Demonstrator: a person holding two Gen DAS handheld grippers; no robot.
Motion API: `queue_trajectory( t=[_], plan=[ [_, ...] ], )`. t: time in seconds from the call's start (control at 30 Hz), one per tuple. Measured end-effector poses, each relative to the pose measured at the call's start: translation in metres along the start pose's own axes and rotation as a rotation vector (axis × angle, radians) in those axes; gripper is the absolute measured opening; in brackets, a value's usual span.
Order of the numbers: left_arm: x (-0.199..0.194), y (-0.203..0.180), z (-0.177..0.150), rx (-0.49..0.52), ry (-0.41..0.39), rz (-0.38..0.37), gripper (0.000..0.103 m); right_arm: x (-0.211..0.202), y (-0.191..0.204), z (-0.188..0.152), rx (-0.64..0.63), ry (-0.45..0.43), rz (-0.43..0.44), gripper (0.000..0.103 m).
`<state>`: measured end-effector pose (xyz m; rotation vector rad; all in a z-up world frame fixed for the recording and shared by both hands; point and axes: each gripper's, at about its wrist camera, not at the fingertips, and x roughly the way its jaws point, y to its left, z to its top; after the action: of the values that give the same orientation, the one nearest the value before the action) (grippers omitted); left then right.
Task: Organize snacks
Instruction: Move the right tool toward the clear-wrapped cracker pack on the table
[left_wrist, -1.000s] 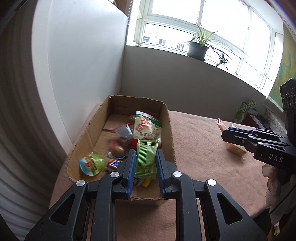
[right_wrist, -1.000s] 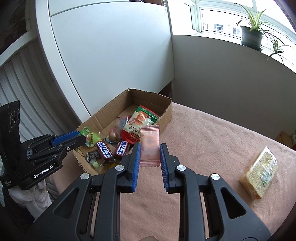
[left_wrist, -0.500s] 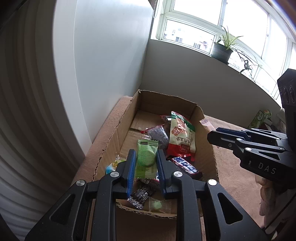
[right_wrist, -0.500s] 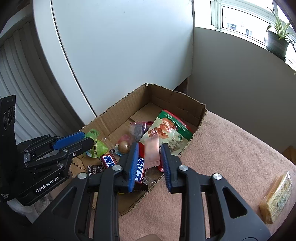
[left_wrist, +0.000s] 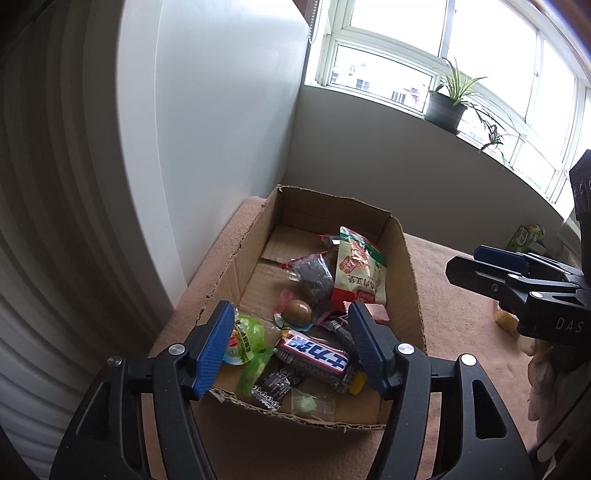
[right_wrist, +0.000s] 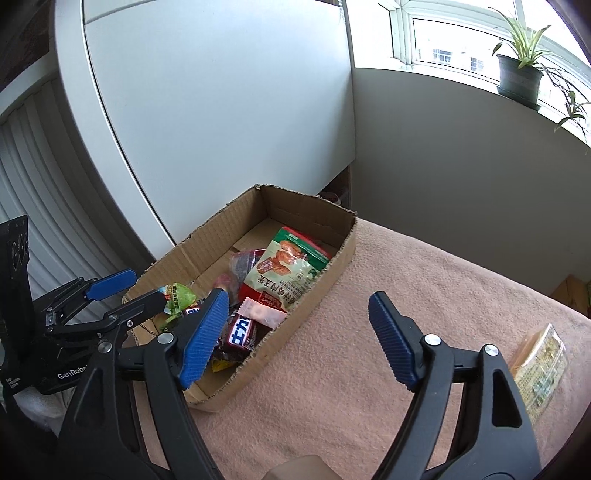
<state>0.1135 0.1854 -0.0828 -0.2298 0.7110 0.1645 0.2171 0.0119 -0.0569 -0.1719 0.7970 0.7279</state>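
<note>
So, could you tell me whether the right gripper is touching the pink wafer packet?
Apart. The right wrist view shows the right gripper opening, with nothing between its jaws; the pink wafer packet lies in the cardboard box.

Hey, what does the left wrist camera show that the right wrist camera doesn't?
Only the left wrist view shows the brown egg-shaped snack in the cardboard box and a green carton far right. Only the right wrist view clearly shows the yellow packet out on the pink blanket. Both show the box, the big green-and-red bag, the pink wrapper, the potted plant, and both grippers' jaws opening, nothing between them.
</note>
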Motion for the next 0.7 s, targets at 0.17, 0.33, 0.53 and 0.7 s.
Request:
queue_trajectory(
  t=[0.17, 0.33, 0.53, 0.7],
  plan=[
    [-0.007, -0.024, -0.001, 0.021, -0.008, -0.054, 0.064, -0.03, -0.037, -0.016, 0.037, -0.014, -0.048, 0.081],
    [-0.011, -0.058, 0.0, 0.055, -0.015, -0.126, 0.064, -0.062, -0.085, -0.035, 0.116, -0.026, -0.094, 0.081],
    [-0.002, -0.102, 0.0, 0.105, 0.009, -0.212, 0.064, -0.091, -0.145, -0.059, 0.233, -0.027, -0.134, 0.081],
    [0.009, -0.136, -0.001, 0.147, 0.033, -0.271, 0.064, -0.105, -0.192, -0.081, 0.333, -0.022, -0.165, 0.081]
  ],
)
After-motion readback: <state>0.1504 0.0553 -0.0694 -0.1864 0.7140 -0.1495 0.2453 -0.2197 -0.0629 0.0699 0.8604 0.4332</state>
